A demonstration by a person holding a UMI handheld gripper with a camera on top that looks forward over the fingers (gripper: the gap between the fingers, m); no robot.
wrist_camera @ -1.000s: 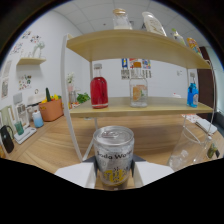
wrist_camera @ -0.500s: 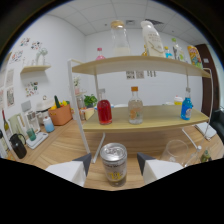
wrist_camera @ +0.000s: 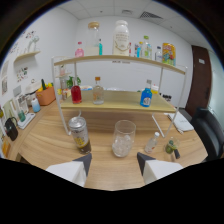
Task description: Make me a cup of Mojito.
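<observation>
Tool [wrist_camera: 114, 161] wide and empty, beyond it one can [wrist_camera: 79, 134], one glass [wrist_camera: 123, 138], one small bottle [wrist_camera: 152, 142].

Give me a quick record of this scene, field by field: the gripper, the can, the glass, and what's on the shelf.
gripper: open, holding nothing
can: standing on the wooden table, ahead of the fingers, tilted
glass: upright beside the can, pale contents at the bottom, likely ice
lower shelf: red bottle, clear bottle, blue bottle
small bottle: on the table beyond the glass
</observation>
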